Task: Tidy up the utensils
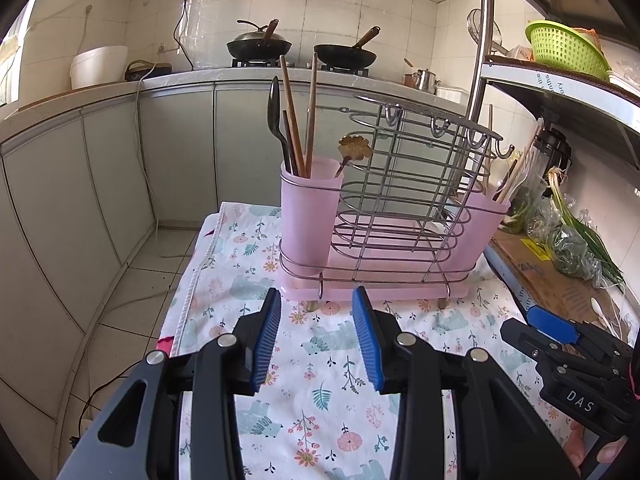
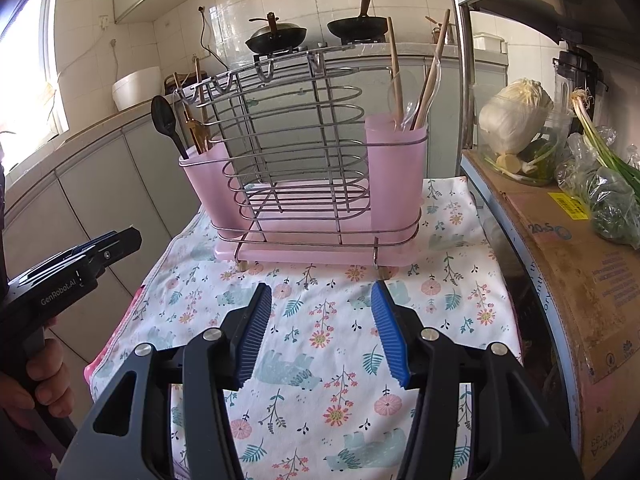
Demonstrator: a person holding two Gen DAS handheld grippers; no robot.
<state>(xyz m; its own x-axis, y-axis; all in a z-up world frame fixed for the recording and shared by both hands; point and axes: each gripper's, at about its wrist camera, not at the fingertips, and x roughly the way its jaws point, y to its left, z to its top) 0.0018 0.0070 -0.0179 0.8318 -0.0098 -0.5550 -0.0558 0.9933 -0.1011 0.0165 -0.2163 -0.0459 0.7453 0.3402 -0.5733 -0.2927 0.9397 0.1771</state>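
A wire utensil rack (image 1: pixel 404 184) with a pink base stands on the floral cloth (image 1: pixel 320 364). Its left pink cup (image 1: pixel 310 208) holds a black spoon (image 1: pixel 275 114), brown chopsticks (image 1: pixel 291 112) and a gold flower-shaped utensil (image 1: pixel 354 148). Its right pink cup (image 1: pixel 486 220) holds pale utensils. My left gripper (image 1: pixel 316 300) is open and empty, just in front of the rack. My right gripper (image 2: pixel 320 296) is open and empty, in front of the rack (image 2: pixel 304 140). The right cup (image 2: pixel 396 168) holds chopsticks (image 2: pixel 395 68) and a clear spoon (image 2: pixel 412 108).
A cardboard box (image 2: pixel 568 272) with bagged greens (image 2: pixel 608 200) and a cabbage (image 2: pixel 516 116) sits right of the cloth. A metal shelf post (image 1: pixel 480 40) rises behind the rack. Kitchen counter with woks (image 1: pixel 260 44) stands at the back. Floor drops off left of the cloth.
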